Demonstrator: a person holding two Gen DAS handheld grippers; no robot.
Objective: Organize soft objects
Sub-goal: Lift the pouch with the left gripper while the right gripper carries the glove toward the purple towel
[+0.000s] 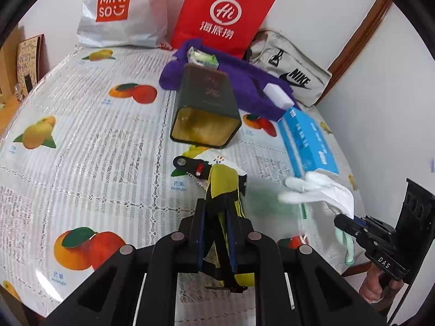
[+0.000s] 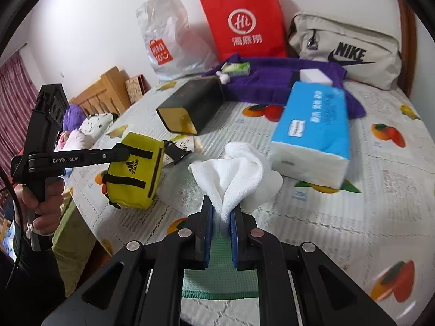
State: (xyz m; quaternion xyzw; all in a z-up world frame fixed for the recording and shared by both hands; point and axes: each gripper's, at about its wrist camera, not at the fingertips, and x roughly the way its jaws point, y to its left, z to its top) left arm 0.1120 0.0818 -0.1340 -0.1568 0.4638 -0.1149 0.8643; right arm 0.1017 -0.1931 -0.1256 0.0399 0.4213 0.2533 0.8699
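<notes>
The white cloth point(image 2: 236, 171), bunched and limp, is pinched at one fold by the right gripper point(image 2: 222, 217) just in front of the blue tissue pack point(image 2: 312, 133); it is best lifted slowly so the loose end is kept clear of that pack and of the green mat point(image 2: 220, 271) beneath. The yellow pouch point(image 2: 136, 171), well to the left of the pack at the table edge, is clamped by the left gripper point(image 1: 216, 217); its fabric is seen puckered where it is squeezed.

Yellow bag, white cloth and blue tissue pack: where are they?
Yellow bag point(image 2: 136, 174): right wrist view, its logo side.
White cloth point(image 2: 233, 174): right wrist view, bunched middle.
Blue tissue pack point(image 2: 315, 119): right wrist view, top face.
</notes>
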